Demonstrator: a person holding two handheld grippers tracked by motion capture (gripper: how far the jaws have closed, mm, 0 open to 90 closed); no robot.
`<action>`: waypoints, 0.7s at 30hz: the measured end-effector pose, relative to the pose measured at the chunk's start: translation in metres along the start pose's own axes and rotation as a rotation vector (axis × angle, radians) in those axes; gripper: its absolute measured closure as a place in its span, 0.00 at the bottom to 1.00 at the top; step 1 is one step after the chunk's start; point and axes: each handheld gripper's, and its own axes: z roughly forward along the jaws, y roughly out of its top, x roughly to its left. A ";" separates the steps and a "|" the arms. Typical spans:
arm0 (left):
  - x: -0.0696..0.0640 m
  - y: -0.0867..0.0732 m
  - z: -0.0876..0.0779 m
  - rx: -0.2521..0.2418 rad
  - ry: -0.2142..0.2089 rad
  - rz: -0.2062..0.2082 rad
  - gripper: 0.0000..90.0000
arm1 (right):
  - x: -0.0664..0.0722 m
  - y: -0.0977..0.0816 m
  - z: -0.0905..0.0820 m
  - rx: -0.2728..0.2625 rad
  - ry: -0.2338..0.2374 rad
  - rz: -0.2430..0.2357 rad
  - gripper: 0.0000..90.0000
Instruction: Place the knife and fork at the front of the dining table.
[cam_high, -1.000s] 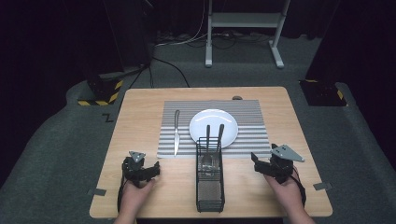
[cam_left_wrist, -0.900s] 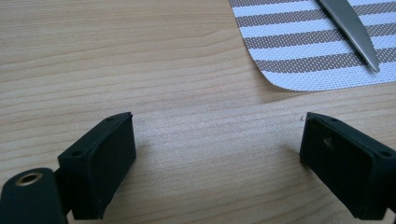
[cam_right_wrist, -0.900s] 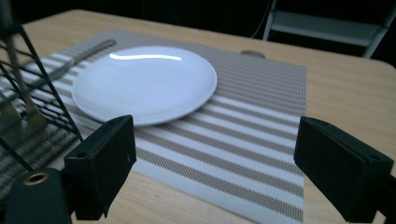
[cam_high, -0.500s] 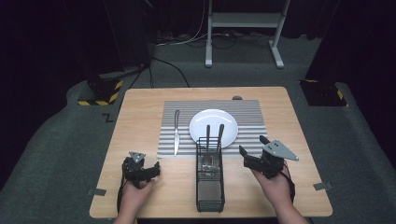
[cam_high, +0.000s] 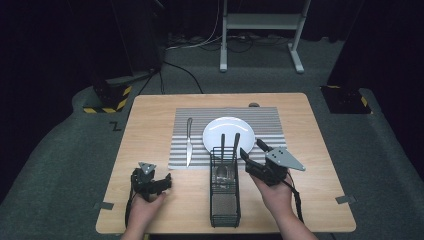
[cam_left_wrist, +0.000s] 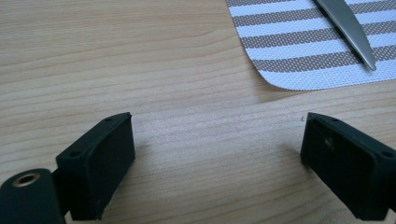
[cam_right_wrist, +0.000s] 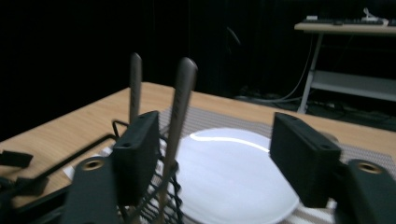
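R gripper (cam_high: 251, 152), jaws half-open and just been closing, nothing held, nears the utensil handles (cam_high: 236, 141) in the wire caddy (cam_high: 224, 200) by table's near edge. Risk: clipping rim, tipping caddy. L gripper (cam_high: 162, 182) wide open, empty.

Two utensil handles (cam_high: 229, 142) upright in wire caddy (cam_high: 224, 200)

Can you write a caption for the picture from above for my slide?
Right tongs reach toward two handles standing in a wire caddy by a white plate.

Knife (cam_high: 189, 141) left of plate (cam_high: 228, 131) on mat (cam_high: 267, 127), basket (cam_high: 224, 192) in front
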 end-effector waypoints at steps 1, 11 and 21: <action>0.000 0.000 0.000 0.000 0.000 0.000 0.10 | 0.002 0.002 0.002 -0.009 0.001 -0.001 0.45; 0.000 0.000 0.000 -0.003 -0.001 -0.004 0.10 | 0.016 0.003 0.021 -0.026 -0.005 -0.021 0.70; 0.000 0.000 0.000 -0.003 -0.001 -0.005 0.10 | 0.018 -0.005 0.033 0.012 0.006 0.006 0.83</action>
